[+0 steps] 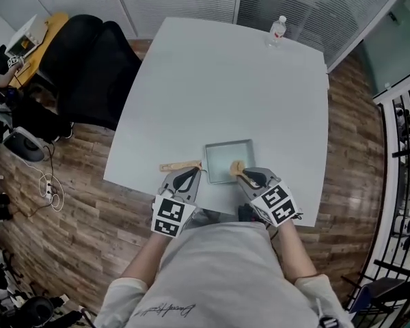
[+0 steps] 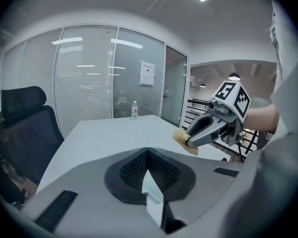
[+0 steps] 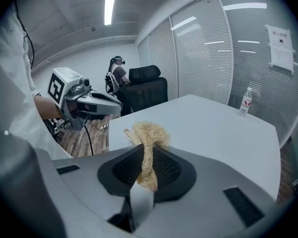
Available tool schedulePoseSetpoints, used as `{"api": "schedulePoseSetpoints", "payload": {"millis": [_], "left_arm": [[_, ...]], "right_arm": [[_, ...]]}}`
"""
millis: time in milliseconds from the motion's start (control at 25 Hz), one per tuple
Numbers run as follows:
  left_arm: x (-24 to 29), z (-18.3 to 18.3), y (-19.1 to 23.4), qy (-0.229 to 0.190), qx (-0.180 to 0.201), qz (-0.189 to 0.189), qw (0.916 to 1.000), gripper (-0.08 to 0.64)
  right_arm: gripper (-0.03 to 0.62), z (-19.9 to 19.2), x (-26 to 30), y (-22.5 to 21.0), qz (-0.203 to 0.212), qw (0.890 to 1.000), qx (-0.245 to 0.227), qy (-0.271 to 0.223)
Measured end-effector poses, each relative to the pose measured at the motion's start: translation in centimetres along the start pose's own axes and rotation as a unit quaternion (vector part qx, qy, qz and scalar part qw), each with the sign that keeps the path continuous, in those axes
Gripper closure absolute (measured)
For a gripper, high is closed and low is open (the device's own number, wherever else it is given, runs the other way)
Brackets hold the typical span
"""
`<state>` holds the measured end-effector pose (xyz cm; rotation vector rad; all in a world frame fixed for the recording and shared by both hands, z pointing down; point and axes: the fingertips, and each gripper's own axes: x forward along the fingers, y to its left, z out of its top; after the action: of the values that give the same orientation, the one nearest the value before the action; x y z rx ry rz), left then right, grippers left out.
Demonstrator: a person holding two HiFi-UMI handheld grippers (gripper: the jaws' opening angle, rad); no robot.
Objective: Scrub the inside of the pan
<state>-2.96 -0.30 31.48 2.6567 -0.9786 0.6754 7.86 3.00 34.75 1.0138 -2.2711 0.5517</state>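
A square grey pan (image 1: pixel 227 144) with a wooden handle (image 1: pixel 172 166) sits on the white table (image 1: pixel 225 80) near its front edge. My right gripper (image 1: pixel 244 174) is shut on a tan fibre scrubber (image 1: pixel 237 167) at the pan's near right corner. In the right gripper view, the scrubber (image 3: pixel 146 135) bulges out past the jaw tips (image 3: pixel 148 152). My left gripper (image 1: pixel 190 175) is shut, its tips at the handle. In the left gripper view its jaws (image 2: pixel 148 151) are closed and show nothing between them. The pan is hidden in both gripper views.
A water bottle (image 1: pixel 277 30) stands at the table's far right corner. A black office chair (image 1: pixel 89 60) is off the table's left side, with cables and gear on the wood floor. The table edge runs just below both grippers.
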Motion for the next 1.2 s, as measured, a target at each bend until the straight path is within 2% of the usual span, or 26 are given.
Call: {"api": "schedulePoseSetpoints", "payload": {"millis": [280, 440, 1200], "left_arm": [[0.6, 0.7, -0.3, -0.005, -0.001, 0.006, 1.0000, 0.549], [0.9, 1.1, -0.3, -0.008, 0.007, 0.007, 0.9999, 0.549], [1.5, 1.6, 0.3, -0.014, -0.002, 0.012, 0.9998, 0.549]], "right_arm": [[0.524, 0.0, 0.3, 0.5, 0.024, 1.000, -0.001, -0.012], [0.525, 0.3, 0.4, 0.3, 0.025, 1.000, -0.002, -0.015], [0.525, 1.2, 1.1, 0.4, 0.042, 0.999, -0.009, -0.020]]}}
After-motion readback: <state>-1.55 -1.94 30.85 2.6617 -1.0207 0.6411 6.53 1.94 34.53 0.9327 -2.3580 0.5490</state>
